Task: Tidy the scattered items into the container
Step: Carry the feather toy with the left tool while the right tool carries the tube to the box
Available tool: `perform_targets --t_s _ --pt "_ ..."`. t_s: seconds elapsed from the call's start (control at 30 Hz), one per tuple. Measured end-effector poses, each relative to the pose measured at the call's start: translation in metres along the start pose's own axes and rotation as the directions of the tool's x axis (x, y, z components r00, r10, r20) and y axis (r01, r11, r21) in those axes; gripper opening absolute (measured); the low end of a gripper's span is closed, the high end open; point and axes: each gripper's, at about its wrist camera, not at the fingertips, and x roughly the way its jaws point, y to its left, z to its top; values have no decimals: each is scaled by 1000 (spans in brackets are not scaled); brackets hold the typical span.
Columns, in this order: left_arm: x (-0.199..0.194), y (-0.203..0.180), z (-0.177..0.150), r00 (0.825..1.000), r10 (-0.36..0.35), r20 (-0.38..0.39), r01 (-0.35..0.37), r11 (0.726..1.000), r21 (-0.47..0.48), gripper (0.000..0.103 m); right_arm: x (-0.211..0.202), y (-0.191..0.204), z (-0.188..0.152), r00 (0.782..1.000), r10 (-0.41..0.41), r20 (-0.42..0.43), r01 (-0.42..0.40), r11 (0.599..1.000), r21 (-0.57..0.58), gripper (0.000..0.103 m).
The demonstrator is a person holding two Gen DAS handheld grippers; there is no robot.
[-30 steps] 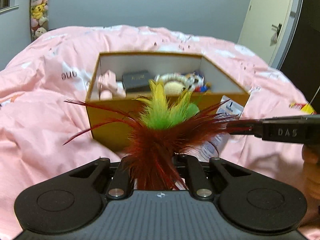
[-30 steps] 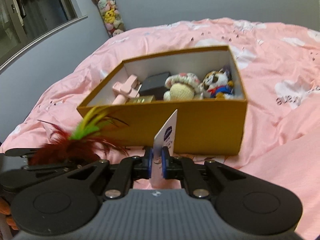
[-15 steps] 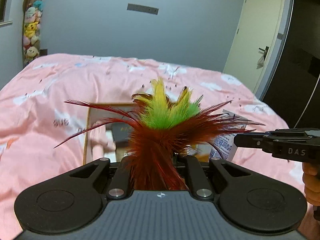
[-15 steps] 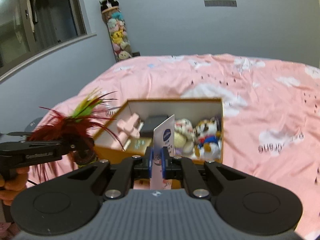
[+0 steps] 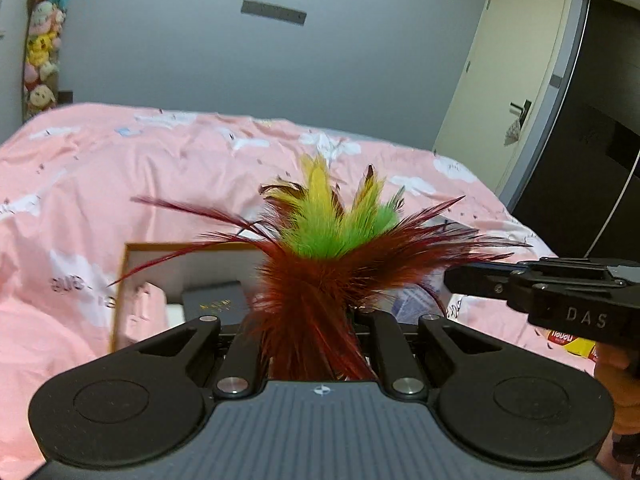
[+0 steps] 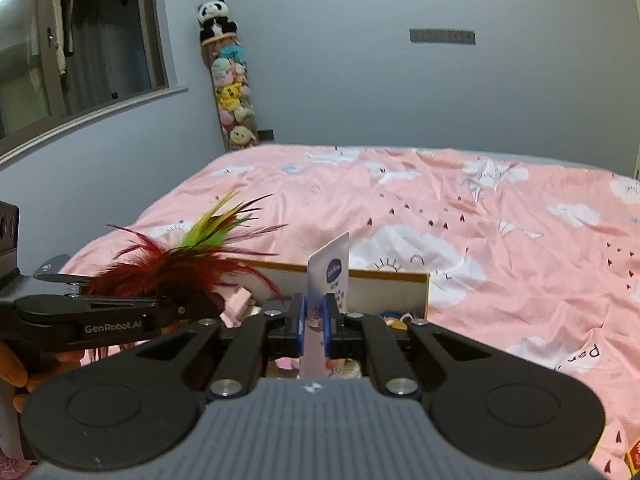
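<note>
My left gripper [image 5: 312,332] is shut on a feather toy [image 5: 320,264] with red, green and yellow plumes. It is held above the near edge of the open brown cardboard box [image 5: 120,280]. My right gripper [image 6: 314,320] is shut on a white and pink packet [image 6: 330,276] with a blue logo, held upright over the box [image 6: 384,278]. The left gripper and its feathers [image 6: 180,264] show at the left of the right wrist view. The right gripper [image 5: 560,296] shows at the right of the left wrist view. The box holds a pink item [image 5: 144,312] and a dark case [image 5: 212,304].
The box rests on a bed with a pink cloud-print duvet [image 6: 480,220]. A yellow and red snack packet [image 5: 568,342] lies on the bed at the right. A column of plush toys [image 6: 232,92] stands by the far wall. A door [image 5: 504,92] is at the right.
Both grippers have risen and moved forward over the box with their items. The box now sits low in both views, partly hidden behind the grippers.
</note>
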Motion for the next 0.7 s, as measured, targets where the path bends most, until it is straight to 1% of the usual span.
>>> perform_targets --t_s 0.2,0.37,0.5,0.57,0.7 --pt "52 8 -10 994 -33 -105 29 999 -33 14 35 -15 -14 997 -2 -83 3 1000 16 9" --pt "82 9 -22 981 -46 -191 40 999 -32 14 61 -24 -28 989 6 -150 -1 999 36 9" --pt "95 8 -30 974 -37 -226 34 999 -19 15 75 -27 -36 983 17 -181 -9 999 41 9" --pt "101 7 -32 969 -21 -245 18 1000 -13 15 79 -27 -39 982 19 -190 -13 999 33 9" --pt "109 6 -35 964 -2 -266 -2 1000 -17 16 87 -29 -43 979 -1 -203 4 1000 13 9"
